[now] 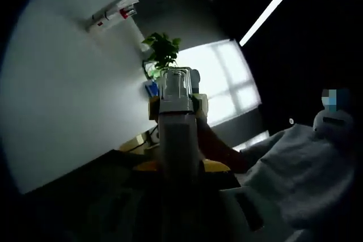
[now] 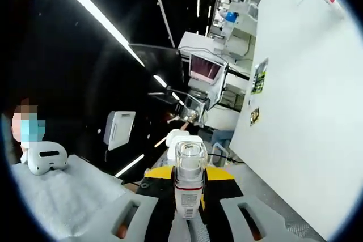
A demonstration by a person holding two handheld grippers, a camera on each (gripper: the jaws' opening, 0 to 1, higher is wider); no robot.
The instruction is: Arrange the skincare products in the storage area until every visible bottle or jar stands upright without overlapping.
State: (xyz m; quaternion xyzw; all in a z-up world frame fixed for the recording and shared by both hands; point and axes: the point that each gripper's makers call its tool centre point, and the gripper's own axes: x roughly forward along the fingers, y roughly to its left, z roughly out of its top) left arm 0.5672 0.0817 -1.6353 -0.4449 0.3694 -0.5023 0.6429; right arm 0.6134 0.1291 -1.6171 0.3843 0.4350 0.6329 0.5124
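Observation:
In the left gripper view my left gripper (image 1: 177, 188) is raised off any surface and shut on a tall pale grey bottle (image 1: 177, 134) with a ribbed clear cap (image 1: 176, 83). The bottle stands straight up along the jaws. In the right gripper view my right gripper (image 2: 189, 215) is likewise lifted and shut on a small white bottle (image 2: 188, 194) with a red band and a clear square cap (image 2: 190, 160). Its grey jaws rise on both sides of the bottle. The bases of both bottles are hidden between the jaws.
Both views look up and away from the work surface. A white wall (image 1: 68, 94), a green plant (image 1: 163, 49), a bright window (image 1: 227, 77) and ceiling light strips (image 2: 108, 26) show. A person in grey clothing (image 1: 300, 174) with a white headset (image 2: 46, 160) is close by.

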